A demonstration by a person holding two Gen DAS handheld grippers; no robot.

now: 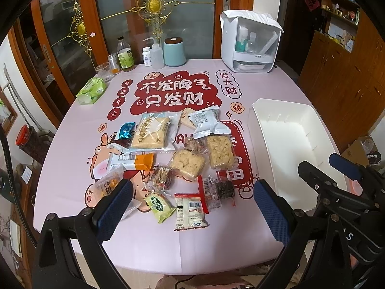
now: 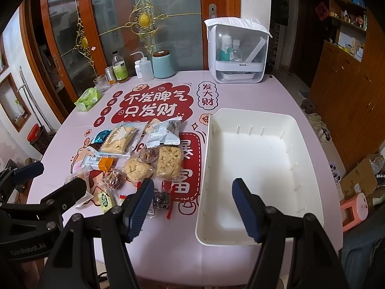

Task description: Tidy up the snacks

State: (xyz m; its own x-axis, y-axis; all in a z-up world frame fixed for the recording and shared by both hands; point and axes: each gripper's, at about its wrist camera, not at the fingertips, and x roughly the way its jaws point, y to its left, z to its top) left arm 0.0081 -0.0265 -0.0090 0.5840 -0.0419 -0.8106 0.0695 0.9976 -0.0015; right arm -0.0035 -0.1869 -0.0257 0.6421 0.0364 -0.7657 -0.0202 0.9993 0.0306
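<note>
Several wrapped snacks lie in a loose pile on the pink tablecloth [image 1: 168,252], among them a large cracker pack [image 1: 152,133], two puffed-rice cakes [image 1: 220,151], an orange-ended bar [image 1: 134,161] and a green pack [image 1: 159,204]. An empty white bin [image 2: 259,168] stands to their right; it also shows in the left wrist view [image 1: 293,144]. My left gripper [image 1: 192,212] is open above the near edge of the pile. My right gripper [image 2: 192,209] is open above the bin's near left corner. Each gripper holds nothing.
At the table's far edge stand a white dispenser box [image 1: 250,45], a teal canister [image 1: 174,51], bottles [image 1: 125,55], a glass [image 1: 104,72] and a green tissue pack [image 1: 91,91]. Wooden cabinets [image 2: 349,91] line the right; boxes [image 2: 361,180] sit on the floor.
</note>
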